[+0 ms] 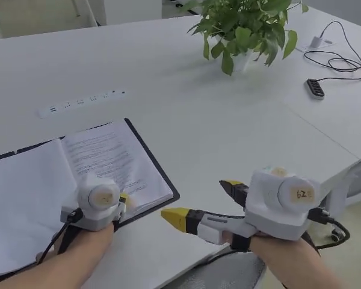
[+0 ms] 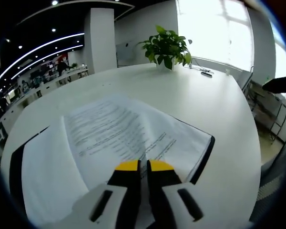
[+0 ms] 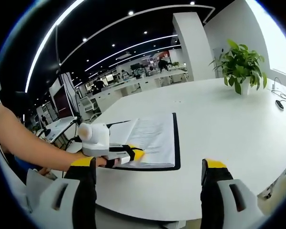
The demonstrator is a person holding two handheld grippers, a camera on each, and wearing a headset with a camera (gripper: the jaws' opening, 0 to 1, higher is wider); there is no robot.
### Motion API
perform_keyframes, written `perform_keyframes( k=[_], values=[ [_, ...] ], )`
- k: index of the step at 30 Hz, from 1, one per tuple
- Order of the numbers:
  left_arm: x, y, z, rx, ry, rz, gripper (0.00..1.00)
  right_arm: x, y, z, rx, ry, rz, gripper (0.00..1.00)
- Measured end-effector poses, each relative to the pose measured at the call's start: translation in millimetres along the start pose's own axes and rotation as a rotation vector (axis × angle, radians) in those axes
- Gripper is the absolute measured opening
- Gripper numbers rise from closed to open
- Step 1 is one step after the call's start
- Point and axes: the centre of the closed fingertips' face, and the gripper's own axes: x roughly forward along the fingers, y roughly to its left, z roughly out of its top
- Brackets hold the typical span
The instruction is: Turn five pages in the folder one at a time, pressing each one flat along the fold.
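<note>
An open folder (image 1: 102, 150) lies on a white table (image 1: 228, 132). The left gripper (image 1: 123, 197), jaws nearly together, sits at the right page's near edge. The right gripper (image 1: 201, 201) gapes wide beside it.

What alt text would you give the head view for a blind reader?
Two hand-held grippers above a white table: the left gripper, jaws shut, sits on an open folder; the right gripper, jaws open, hovers beside it. A plant stands behind.
</note>
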Motion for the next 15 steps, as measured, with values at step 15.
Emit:
perform_keyframes(
  k=[15],
  values=[
    [0.4,2.1,-1.1,-0.069,0.003,0.002,0.0,73.0,-4.9,-4.1,0.111,0.086,0.161,0.58]
  ],
)
